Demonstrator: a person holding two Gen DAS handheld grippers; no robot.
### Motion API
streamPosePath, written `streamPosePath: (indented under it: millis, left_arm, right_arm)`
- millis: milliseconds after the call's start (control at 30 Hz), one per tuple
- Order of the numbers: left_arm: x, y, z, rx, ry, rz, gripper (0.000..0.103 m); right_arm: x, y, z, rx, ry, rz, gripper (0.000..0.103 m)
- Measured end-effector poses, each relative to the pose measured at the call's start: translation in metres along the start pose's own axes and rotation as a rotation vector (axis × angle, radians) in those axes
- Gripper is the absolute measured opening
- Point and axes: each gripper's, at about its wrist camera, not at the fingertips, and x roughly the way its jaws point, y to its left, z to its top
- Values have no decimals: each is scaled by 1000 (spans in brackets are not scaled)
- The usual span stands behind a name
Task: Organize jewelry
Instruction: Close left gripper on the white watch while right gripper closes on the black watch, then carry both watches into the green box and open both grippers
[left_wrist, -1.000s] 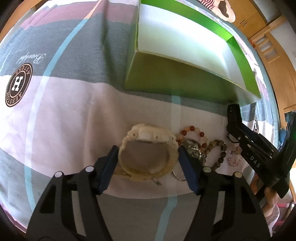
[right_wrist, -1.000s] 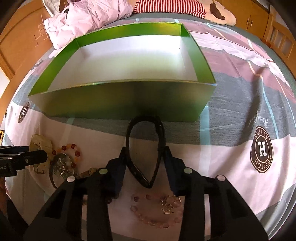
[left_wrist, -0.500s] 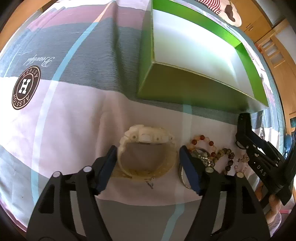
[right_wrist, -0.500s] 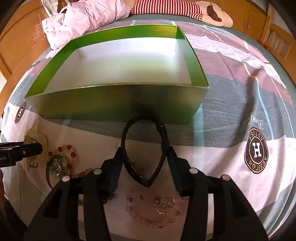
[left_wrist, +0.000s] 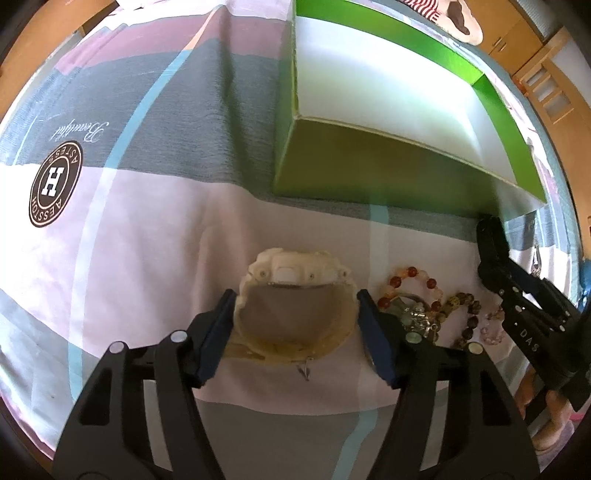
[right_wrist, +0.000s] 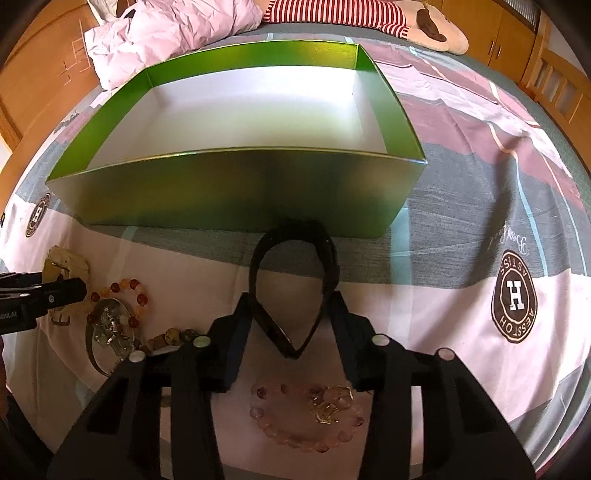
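A cream watch lies on the bedspread with its strap looped toward me. My left gripper straddles it, jaws closing, both blue pads against the strap's sides. A black wristband stands as a loop just in front of the green box. My right gripper is closing on it, and the pads pinch the loop's lower sides. In the left wrist view the right gripper shows at the far right edge.
Beside the watch lie a red-orange bead bracelet, a silver charm bangle and a brown bead bracelet. Under the right gripper lies a pink bead bracelet. The open box has a white floor. A pillow and a plush toy lie beyond it.
Half a second ago both pairs of jaws stood a little wider. Now they have come back in against the cream watch and the black wristband. Neither piece has left the bedspread.
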Motion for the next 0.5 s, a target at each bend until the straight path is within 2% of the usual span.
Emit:
streamPosePath:
  millis: [200,367,500]
  left_arm:
    - [-18,-1,5,-7,-45,-50,66]
    - [-48,-11,3,53,-159,-102,66]
    - [-60,-23,5,100,-202,-151,66]
  right_arm:
    - [-16,4,-3,-6,-12,63,36]
    - [-43,22,-7,-77,-64,153,36]
    - [-68,30,-3,-102,-133,216,36]
